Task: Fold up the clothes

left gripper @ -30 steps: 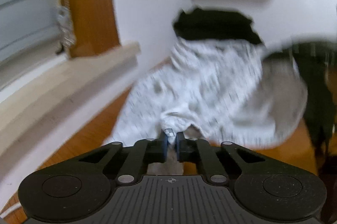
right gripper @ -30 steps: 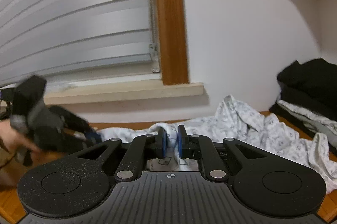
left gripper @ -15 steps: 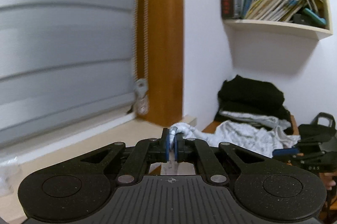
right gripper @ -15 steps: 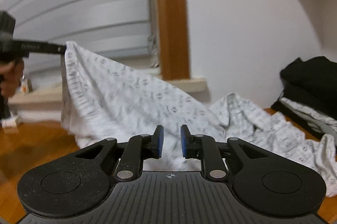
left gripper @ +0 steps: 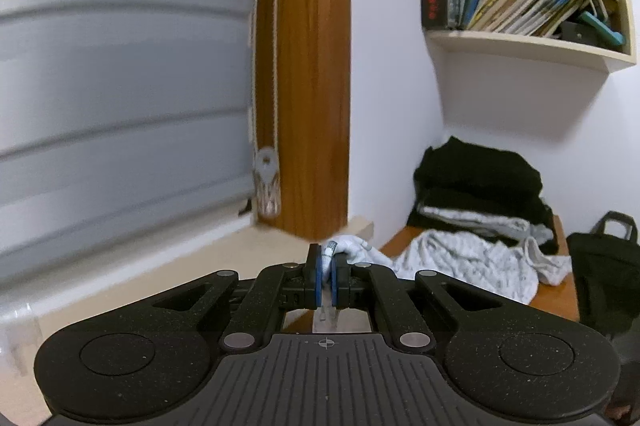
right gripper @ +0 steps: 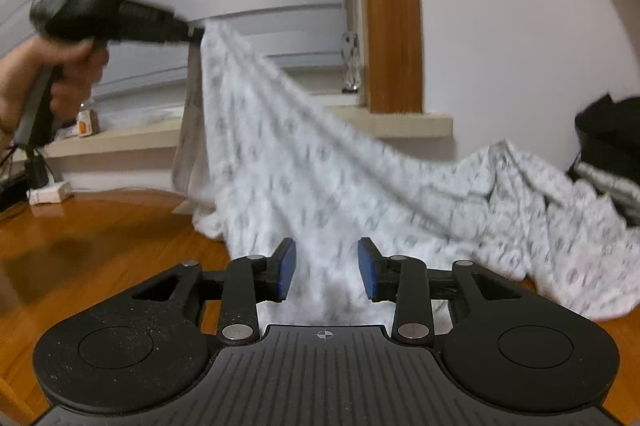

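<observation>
Left gripper (right gripper: 196, 34) jaws clamp the patterned garment (right gripper: 304, 161) at upper left. Right gripper (right gripper: 327, 268) jaws opening, pads clear of cloth

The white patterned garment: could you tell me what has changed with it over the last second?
The left tongs, shut on the white patterned garment, lifted its edge off the wooden surface into a raised drape. The right tongs let go; their jaws are opening. The black clothes pile stayed put.
</observation>
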A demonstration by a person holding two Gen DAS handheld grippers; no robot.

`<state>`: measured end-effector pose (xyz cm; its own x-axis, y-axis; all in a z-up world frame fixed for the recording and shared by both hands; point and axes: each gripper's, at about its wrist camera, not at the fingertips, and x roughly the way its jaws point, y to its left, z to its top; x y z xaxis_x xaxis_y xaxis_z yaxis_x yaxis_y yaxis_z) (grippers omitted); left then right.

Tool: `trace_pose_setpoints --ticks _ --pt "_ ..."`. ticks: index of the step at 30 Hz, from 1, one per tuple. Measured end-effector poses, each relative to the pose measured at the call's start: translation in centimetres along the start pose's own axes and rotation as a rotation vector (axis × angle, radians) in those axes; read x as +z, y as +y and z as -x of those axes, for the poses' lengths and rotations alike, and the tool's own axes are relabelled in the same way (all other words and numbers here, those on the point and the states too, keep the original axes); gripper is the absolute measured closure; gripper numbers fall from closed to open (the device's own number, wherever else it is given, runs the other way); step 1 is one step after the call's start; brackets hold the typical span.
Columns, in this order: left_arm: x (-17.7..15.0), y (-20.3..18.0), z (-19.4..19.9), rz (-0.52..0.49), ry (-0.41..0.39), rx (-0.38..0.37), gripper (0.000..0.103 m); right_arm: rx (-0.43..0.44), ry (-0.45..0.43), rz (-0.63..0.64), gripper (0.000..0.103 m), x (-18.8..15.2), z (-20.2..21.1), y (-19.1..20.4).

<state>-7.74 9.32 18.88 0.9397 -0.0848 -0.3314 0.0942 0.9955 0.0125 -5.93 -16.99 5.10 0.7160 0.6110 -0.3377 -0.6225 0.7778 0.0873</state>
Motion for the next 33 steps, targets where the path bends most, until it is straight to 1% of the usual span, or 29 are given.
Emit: trace_pose_setpoints --ticks 1,4,6,8,10,12,14,18,19,21,22,23,24,25,26,29,31,32,33 --pt "0.4 -0.4 -0.2 -0.005 0.001 -0.007 0.099 0.045 0.011 -0.009 0.062 -0.2 -0.1 -0.1" --pt "1.3 -2.0 -0.8 -0.039 0.004 -0.018 0.099 0.057 0.0 -0.001 0.06 -0.2 -0.2 0.6" --pt "1.4 -2.9 -1.3 -0.057 0.001 -0.011 0.099 0.067 -0.006 0.01 0.057 -0.1 -0.1 1.2" --pt "1.1 -3.1 -1.9 -0.062 0.005 -0.009 0.099 0.09 0.003 0.01 0.05 -0.2 -0.3 1.5" --pt "0.7 -3.0 -2.5 -0.058 0.014 -0.01 0.099 0.098 0.027 0.015 0.049 -0.6 -0.9 1.8" --pt "-0.1 -2.4 -3.2 -0.036 0.038 -0.019 0.098 0.1 0.057 0.015 0.049 -1.3 -1.6 1.8" --pt "-1.1 -1.4 -3.9 0.006 0.069 -0.039 0.098 0.102 0.088 0.024 0.046 -1.8 -2.3 1.9" --pt "-2.8 0.8 -5.1 0.087 0.12 -0.116 0.098 0.091 0.134 0.08 0.046 -2.2 -3.2 2.8" --pt "-3.1 1.3 -5.3 0.101 0.117 -0.133 0.098 0.088 0.146 0.112 0.048 -2.1 -3.3 3.1" --pt "-3.9 2.3 -5.7 0.135 0.111 -0.167 0.098 0.076 0.184 0.185 0.059 -2.0 -3.9 3.7" --pt "-4.3 2.8 -6.1 0.156 0.109 -0.185 0.098 0.064 0.201 0.22 0.07 -1.9 -4.3 3.9" --pt "-4.5 3.1 -6.4 0.168 0.109 -0.193 0.098 0.061 0.211 0.237 0.08 -1.9 -4.5 3.8" --pt "-5.0 3.4 -6.7 0.177 0.112 -0.199 0.097 0.058 0.209 0.225 0.083 -1.6 -4.6 3.3" --pt "-5.5 3.8 -7.1 0.187 0.115 -0.204 0.097 0.05 0.204 0.204 0.088 -1.2 -4.6 2.7" --pt "-5.9 4.1 -7.4 0.197 0.117 -0.21 0.097 0.035 0.185 0.171 0.09 -0.9 -4.3 2.0" --pt "-7.3 5.3 -8.1 0.232 0.126 -0.23 0.097 -0.018 0.093 0.038 0.091 0.1 -3.0 -1.1" --pt "-8.0 5.9 -8.3 0.252 0.127 -0.237 0.091 -0.052 0.037 -0.064 0.091 0.7 -2.0 -3.3" --pt "-8.4 6.1 -8.4 0.264 0.124 -0.24 0.086 -0.079 0.023 -0.101 0.091 0.8 -1.8 -4.1" --pt "-8.6 6.2 -8.8 0.264 0.137 -0.238 0.085 -0.107 0.008 -0.137 0.091 0.8 -1.6 -4.9"
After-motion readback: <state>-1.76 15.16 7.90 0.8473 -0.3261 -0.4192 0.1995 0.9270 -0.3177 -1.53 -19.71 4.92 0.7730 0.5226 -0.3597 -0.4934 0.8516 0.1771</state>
